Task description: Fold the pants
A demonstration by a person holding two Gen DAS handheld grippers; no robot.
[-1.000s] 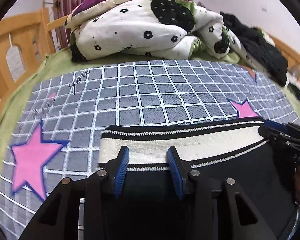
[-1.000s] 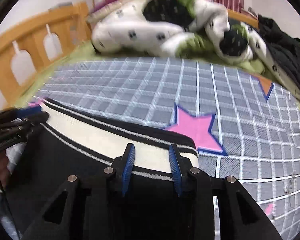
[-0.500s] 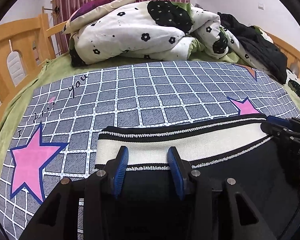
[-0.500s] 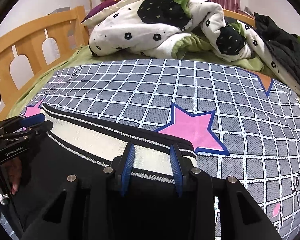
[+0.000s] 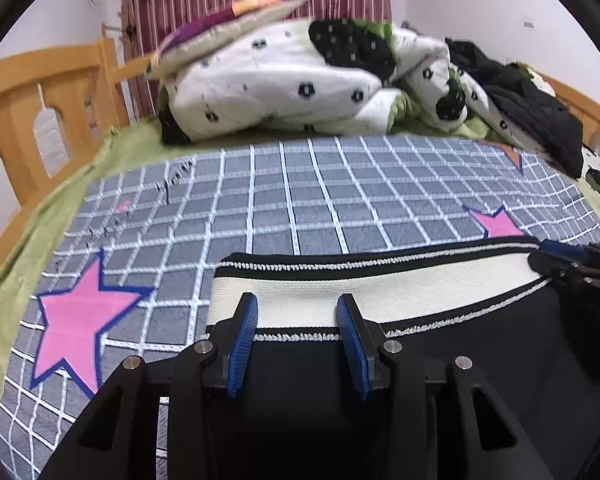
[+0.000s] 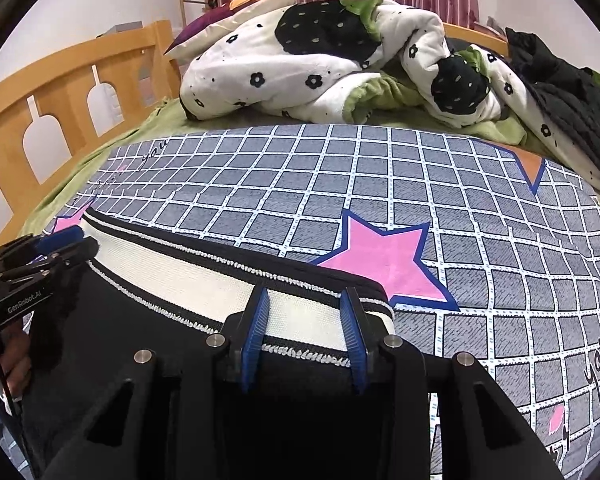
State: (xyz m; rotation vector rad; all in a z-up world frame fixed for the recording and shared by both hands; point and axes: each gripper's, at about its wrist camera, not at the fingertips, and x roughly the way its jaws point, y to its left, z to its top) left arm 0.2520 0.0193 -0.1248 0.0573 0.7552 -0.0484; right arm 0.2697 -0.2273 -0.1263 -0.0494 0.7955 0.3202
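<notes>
Black pants with a white waistband edged in black lie on the grey checked bedspread. My left gripper sits over the waistband's left end, its blue fingers spread apart with the band lying between them. My right gripper sits the same way over the waistband's right end, fingers apart. Each gripper also shows at the edge of the other's view: the right one and the left one. The pants' legs are hidden below the grippers.
A rumpled white flowered quilt and a pillow lie at the head of the bed. Black clothes are piled at the right. A wooden bed rail runs along the left. Pink stars mark the bedspread.
Both grippers have tilted and shifted slightly with the waistband; the view is a bit higher. The fingers stay equally spread, and the pants remain in the same place.
</notes>
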